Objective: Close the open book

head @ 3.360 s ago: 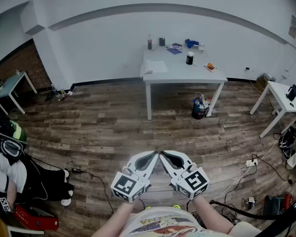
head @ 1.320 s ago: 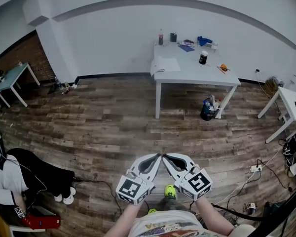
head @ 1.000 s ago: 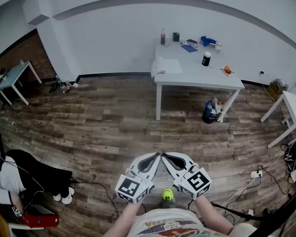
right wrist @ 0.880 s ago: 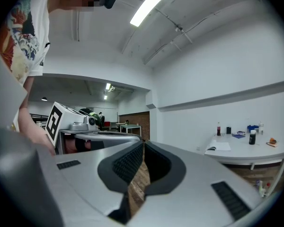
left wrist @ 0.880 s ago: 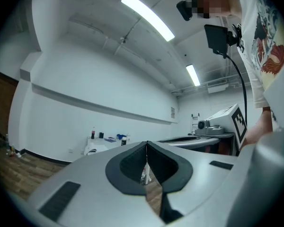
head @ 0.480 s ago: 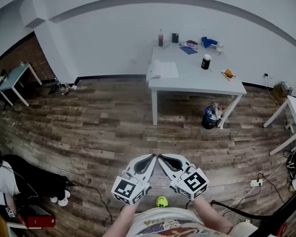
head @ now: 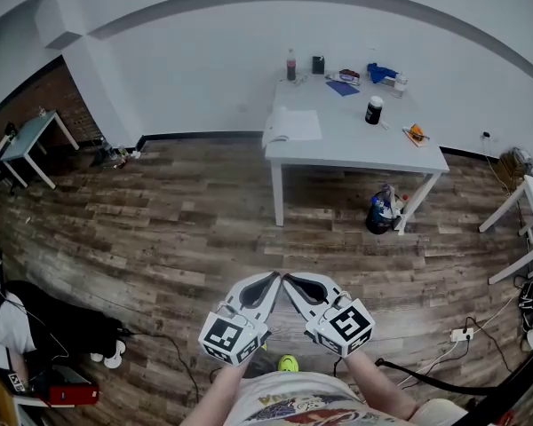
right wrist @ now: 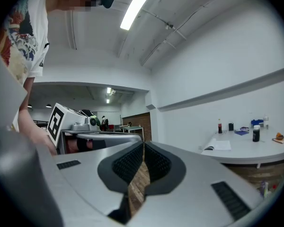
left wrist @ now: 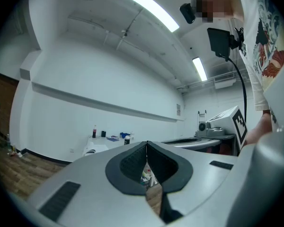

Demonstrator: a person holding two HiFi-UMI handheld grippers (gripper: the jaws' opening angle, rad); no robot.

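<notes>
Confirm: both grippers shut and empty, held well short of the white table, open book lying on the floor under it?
No. The open book lies on top of the white table, at its left end, not under it; the head view shows it. The rest holds: left gripper and right gripper are shut, empty, well short of the table.

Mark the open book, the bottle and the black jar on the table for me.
book (head: pixel 293 125), head view, on its open pages
bottle (head: pixel 291 66), head view, on its body
jar (head: pixel 374 114), head view, on its dark side
</notes>
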